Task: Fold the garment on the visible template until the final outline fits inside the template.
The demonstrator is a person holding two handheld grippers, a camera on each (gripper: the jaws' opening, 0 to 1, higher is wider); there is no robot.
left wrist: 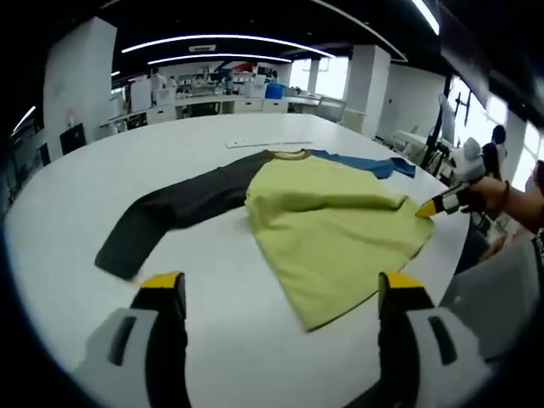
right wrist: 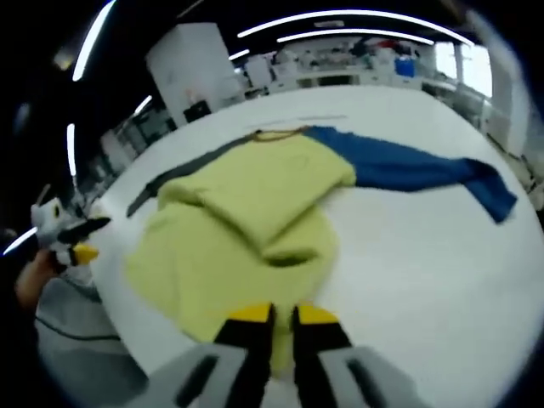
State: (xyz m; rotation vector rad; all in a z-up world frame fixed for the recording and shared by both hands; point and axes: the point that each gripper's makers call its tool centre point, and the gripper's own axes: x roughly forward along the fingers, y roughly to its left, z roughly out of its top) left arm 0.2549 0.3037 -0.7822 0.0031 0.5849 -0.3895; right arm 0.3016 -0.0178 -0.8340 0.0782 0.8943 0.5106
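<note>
Item: long-sleeved garment with a pale yellow-green cloth body [left wrist: 340,234], one dark grey sleeve [left wrist: 174,212] and one blue sleeve [right wrist: 416,168], laid on a large round white desk [left wrist: 127,153]. In the left gripper view the grey sleeve is seen stretched flat toward the left, its cuff near the desk's near edge; the blue sleeve is seen behind the body, running toward the right. A brownish neckband [left wrist: 289,154] is noted at the collar. In the right gripper view the yellow-green body is seen partly folded over itself, with a doubled, rumpled layer lying across its middle, and the blue sleeve is extended flat to the right, well apart from the desk rim.

Left gripper [left wrist: 285,293]: yellow-tipped jaws are held wide apart above the bare desk surface, nothing between them, just short of the garment's near hem. It is also seen at the left of the right gripper view [right wrist: 78,238], beside the desk rim and held in a hand [right wrist: 34,276].

Right gripper [right wrist: 284,319]: yellow-tipped jaws are drawn nearly together on the near edge of the yellow-green cloth, which is seen pinched between them. The same gripper is seen in the left gripper view [left wrist: 438,204], its tip at the garment's right-hand edge, carried by a hand [left wrist: 501,195].

Background: a thin pale strip [left wrist: 268,144] lying on the desk beyond the collar; white counters [left wrist: 221,100] with assorted lab items; white columns [left wrist: 374,81]; ceiling strip lights [left wrist: 221,41].
</note>
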